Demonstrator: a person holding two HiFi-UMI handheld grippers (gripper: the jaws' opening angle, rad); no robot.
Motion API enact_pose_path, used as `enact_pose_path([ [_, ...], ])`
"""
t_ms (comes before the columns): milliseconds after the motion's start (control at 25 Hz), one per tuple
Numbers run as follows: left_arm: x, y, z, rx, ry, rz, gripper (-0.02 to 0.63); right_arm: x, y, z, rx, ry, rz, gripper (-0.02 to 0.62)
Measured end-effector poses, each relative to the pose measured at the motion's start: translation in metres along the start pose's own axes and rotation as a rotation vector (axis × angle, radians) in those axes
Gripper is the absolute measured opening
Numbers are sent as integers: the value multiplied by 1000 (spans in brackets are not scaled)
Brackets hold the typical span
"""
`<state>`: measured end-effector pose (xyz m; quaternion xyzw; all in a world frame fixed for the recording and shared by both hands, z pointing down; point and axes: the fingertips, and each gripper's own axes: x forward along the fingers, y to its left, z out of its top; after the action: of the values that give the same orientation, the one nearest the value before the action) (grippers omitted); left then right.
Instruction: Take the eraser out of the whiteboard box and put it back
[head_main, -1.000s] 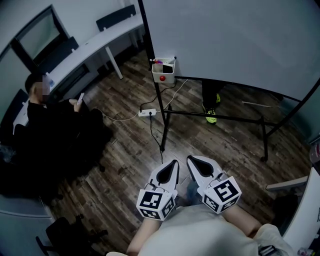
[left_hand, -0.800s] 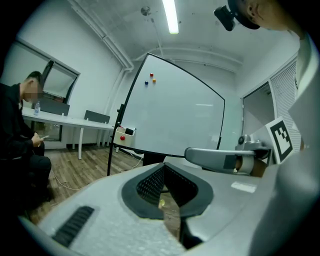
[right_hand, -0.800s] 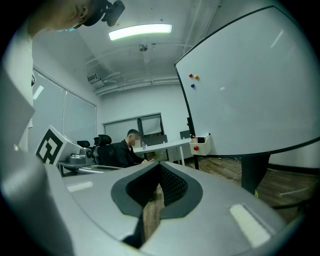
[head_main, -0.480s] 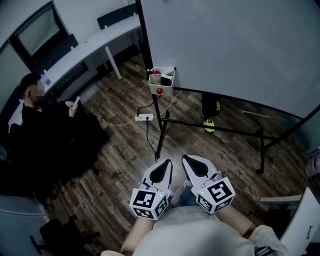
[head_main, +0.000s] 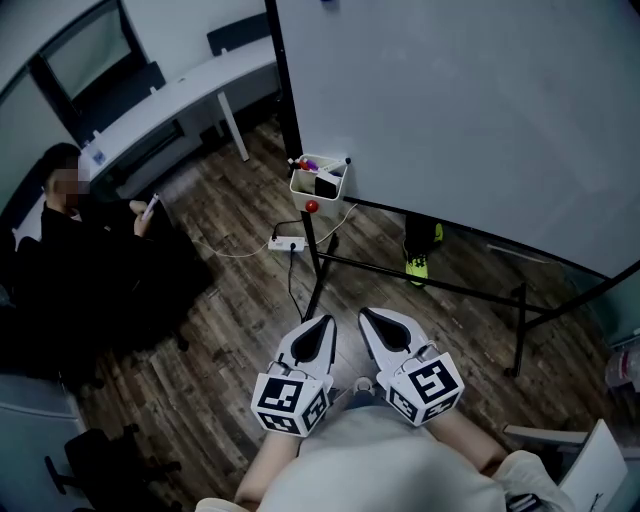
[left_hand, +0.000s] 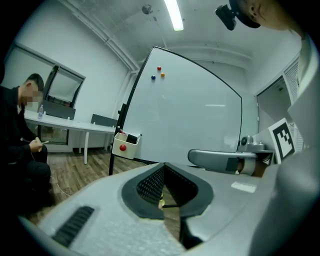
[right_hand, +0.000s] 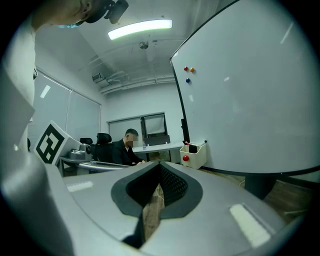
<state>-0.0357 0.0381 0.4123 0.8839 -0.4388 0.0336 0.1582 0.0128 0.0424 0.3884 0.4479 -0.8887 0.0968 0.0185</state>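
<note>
Right, the left gripper (head_main: 322, 324) was clenched, jaws together with nothing between them. The right gripper (head_main: 369, 317) was the same, closed tight and empty. Both sat side by side just in front of the person's body, not touching, tips aimed toward the whiteboard (head_main: 480, 110). They were well apart from the whiteboard box (head_main: 304, 188), a white tub hung at the board's lower left corner by the black stand post (head_main: 312, 250). The eraser (head_main: 326, 184) was in the box, a dark block standing upright against its right side, with coloured markers (head_main: 306, 163) beside it. A red round magnet (head_main: 311, 207) was stuck on the box front. A power strip (head_main: 286, 242) lay on the wood floor (head_main: 230, 310) below. A seated person (head_main: 70, 250) was off to the left near a white desk (head_main: 170, 105).
</note>
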Motion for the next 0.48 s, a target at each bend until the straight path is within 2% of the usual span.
enact_pose_path([
  [480,58,5,19,-2,-44,80,2,24,-53,16,-52,-7,85,3],
])
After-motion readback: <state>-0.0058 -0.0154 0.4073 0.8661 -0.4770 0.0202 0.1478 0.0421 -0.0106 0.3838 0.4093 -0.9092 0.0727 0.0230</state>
